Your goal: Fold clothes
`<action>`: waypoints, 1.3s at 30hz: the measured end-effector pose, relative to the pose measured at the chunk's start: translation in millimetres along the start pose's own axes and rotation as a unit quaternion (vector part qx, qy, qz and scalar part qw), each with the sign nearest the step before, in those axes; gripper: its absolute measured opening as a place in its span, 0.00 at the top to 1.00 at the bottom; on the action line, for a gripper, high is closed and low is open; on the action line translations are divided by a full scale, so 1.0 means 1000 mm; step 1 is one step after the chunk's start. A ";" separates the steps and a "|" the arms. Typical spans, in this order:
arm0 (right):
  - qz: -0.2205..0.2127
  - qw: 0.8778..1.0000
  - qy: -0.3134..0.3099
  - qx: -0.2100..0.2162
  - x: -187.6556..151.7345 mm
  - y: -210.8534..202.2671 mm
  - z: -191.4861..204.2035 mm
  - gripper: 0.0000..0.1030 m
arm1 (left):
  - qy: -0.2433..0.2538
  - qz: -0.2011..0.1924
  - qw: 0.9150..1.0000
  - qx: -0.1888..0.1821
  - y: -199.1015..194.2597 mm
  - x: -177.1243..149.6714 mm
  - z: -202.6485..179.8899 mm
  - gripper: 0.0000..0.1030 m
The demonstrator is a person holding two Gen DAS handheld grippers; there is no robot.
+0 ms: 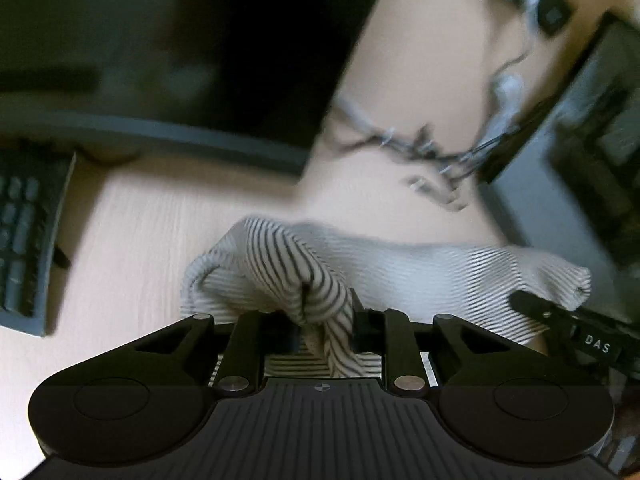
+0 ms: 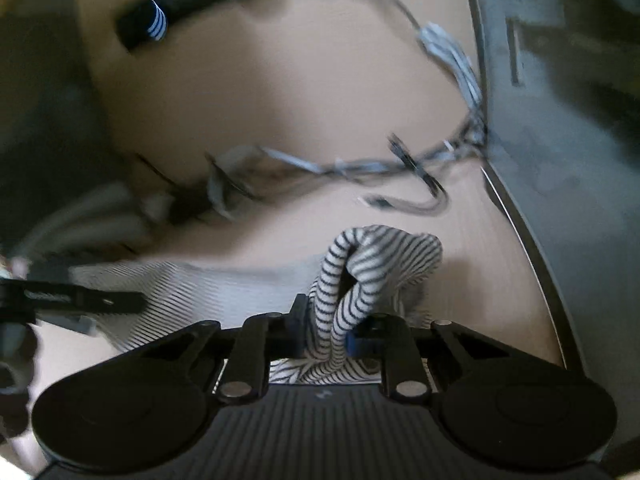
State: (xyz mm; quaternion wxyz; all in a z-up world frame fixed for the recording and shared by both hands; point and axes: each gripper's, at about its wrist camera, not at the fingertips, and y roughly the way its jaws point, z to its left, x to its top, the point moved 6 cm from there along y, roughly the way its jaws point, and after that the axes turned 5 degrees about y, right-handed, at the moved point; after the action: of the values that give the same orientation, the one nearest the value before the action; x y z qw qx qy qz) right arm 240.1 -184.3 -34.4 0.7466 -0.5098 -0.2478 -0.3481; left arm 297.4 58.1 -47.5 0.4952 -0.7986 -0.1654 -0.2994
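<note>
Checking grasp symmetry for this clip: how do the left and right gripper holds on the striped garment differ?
The left gripper pinches a bunch of the striped garment draping toward the keyboard side; the right gripper pinches a taller, looped bunch near the desk's dark edge. Both are shut on opposite ends of it, with cloth spanning between them.

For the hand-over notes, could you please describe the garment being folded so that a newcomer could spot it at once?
On the pale wooden desk, between the dark keyboard at one side and the tangle of cables further back, lies one striped garment. The left gripper and the right gripper each pinch a bunched end. It is the only soft white cloth with thin dark stripes.
</note>
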 end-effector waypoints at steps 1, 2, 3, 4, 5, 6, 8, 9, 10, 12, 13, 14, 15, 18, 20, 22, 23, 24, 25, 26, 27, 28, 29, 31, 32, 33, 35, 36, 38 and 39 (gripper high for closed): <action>-0.004 1.000 0.000 0.012 0.000 -0.012 0.005 0.83 | 0.004 -0.005 1.000 -0.009 -0.013 -0.001 -0.004 0.77; -0.005 1.000 -0.001 0.020 -0.002 -0.023 0.009 0.83 | 0.011 -0.006 1.000 -0.015 -0.024 -0.005 -0.006 0.77; -0.004 1.000 0.001 0.025 -0.007 -0.032 0.010 0.83 | 0.019 -0.008 1.000 -0.020 -0.034 -0.009 -0.009 0.77; 0.005 1.000 0.008 0.020 -0.016 -0.035 0.005 0.83 | 0.021 -0.003 1.000 -0.022 -0.040 -0.018 -0.008 0.76; 0.018 1.000 0.017 0.011 -0.027 -0.035 -0.003 0.83 | 0.020 0.005 0.999 -0.025 -0.044 -0.027 -0.006 0.76; 0.031 0.999 0.026 0.001 -0.038 -0.035 -0.010 0.83 | 0.016 0.016 0.999 -0.026 -0.044 -0.037 -0.003 0.75; 0.065 0.996 0.052 -0.024 -0.064 -0.026 -0.030 0.83 | 0.004 0.055 0.998 -0.025 -0.033 -0.064 0.004 0.74; 0.072 0.995 0.054 -0.034 -0.071 -0.024 -0.034 0.82 | -0.002 0.075 0.997 -0.025 -0.028 -0.078 0.008 0.73; 0.071 0.995 0.049 -0.042 -0.072 -0.025 -0.035 0.79 | -0.007 0.084 0.996 -0.024 -0.024 -0.085 0.011 0.70; 0.071 0.995 0.040 -0.057 -0.075 -0.027 -0.036 0.76 | -0.014 0.094 0.995 -0.021 -0.020 -0.095 0.019 0.67; 0.071 0.995 0.035 -0.064 -0.077 -0.028 -0.037 0.73 | -0.018 0.100 0.995 -0.020 -0.017 -0.101 0.023 0.66; 0.071 0.994 0.031 -0.072 -0.078 -0.030 -0.037 0.66 | -0.022 0.105 0.994 -0.019 -0.015 -0.106 0.027 0.65; 0.070 0.994 0.026 -0.079 -0.080 -0.031 -0.038 0.62 | -0.024 0.101 0.994 -0.016 -0.016 -0.104 0.030 0.61; 0.037 0.994 -0.003 -0.099 -0.066 -0.050 -0.036 0.46 | -0.014 0.067 0.998 0.002 -0.031 -0.086 0.039 0.50; 0.004 0.994 -0.017 -0.108 -0.052 -0.067 -0.034 0.43 | -0.010 0.043 0.999 0.007 -0.044 -0.073 0.042 0.44; -0.031 0.994 -0.019 -0.105 -0.038 -0.078 -0.030 0.39 | -0.006 0.023 1.000 -0.001 -0.054 -0.060 0.036 0.30; -0.041 0.994 -0.020 -0.101 -0.033 -0.078 -0.027 0.39 | -0.001 0.014 1.000 -0.009 -0.058 -0.054 0.030 0.26; -0.046 0.994 -0.023 -0.094 -0.031 -0.074 -0.024 0.39 | 0.003 0.012 1.000 -0.020 -0.059 -0.052 0.024 0.21; -0.051 0.994 -0.025 -0.088 -0.028 -0.070 -0.020 0.44 | 0.009 0.017 0.999 -0.036 -0.057 -0.052 0.015 0.15; -0.049 0.995 -0.034 -0.082 -0.029 -0.062 -0.017 0.61 | 0.012 0.030 0.998 -0.055 -0.052 -0.054 0.005 0.12; -0.033 0.995 -0.048 -0.081 -0.034 -0.050 -0.014 0.71 | 0.013 0.045 0.996 -0.075 -0.047 -0.058 -0.004 0.09; -0.012 0.995 -0.062 -0.082 -0.040 -0.036 -0.011 0.76 | 0.013 0.067 0.993 -0.095 -0.037 -0.064 -0.014 0.09; 0.011 0.993 -0.075 -0.086 -0.049 -0.022 -0.011 0.76 | 0.013 0.089 0.990 -0.109 -0.027 -0.071 -0.021 0.09; 0.048 0.989 -0.104 -0.098 -0.068 0.000 -0.012 0.76 | 0.023 0.130 0.984 -0.120 -0.007 -0.088 -0.032 0.11; 0.053 0.985 -0.126 -0.106 -0.077 0.005 -0.012 0.75 | 0.030 0.146 0.982 -0.114 0.003 -0.096 -0.034 0.13; 0.053 0.982 -0.143 -0.113 -0.082 0.007 -0.010 0.75 | 0.036 0.150 0.982 -0.108 0.010 -0.099 -0.035 0.13; 0.051 0.980 -0.154 -0.119 -0.087 0.003 -0.006 0.74 | 0.044 0.145 0.983 -0.104 0.017 -0.099 -0.037 0.08; 0.054 0.982 -0.139 -0.117 -0.087 0.000 -0.007 0.74 | 0.048 0.140 0.984 -0.098 0.020 -0.094 -0.037 0.08; 0.058 0.986 -0.108 -0.112 -0.088 -0.006 -0.010 0.74 | 0.059 0.126 0.987 -0.082 0.028 -0.083 -0.036 0.08; 0.061 0.988 -0.095 -0.108 -0.091 -0.009 -0.011 0.73 | 0.067 0.117 0.988 -0.074 0.034 -0.077 -0.036 0.08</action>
State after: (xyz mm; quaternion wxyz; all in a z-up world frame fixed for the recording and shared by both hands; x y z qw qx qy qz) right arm 175.3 -172.1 -98.6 0.6798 -0.6326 -0.2472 -0.2769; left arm 245.7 13.5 -108.5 0.4763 -0.8250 -0.0141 -0.3037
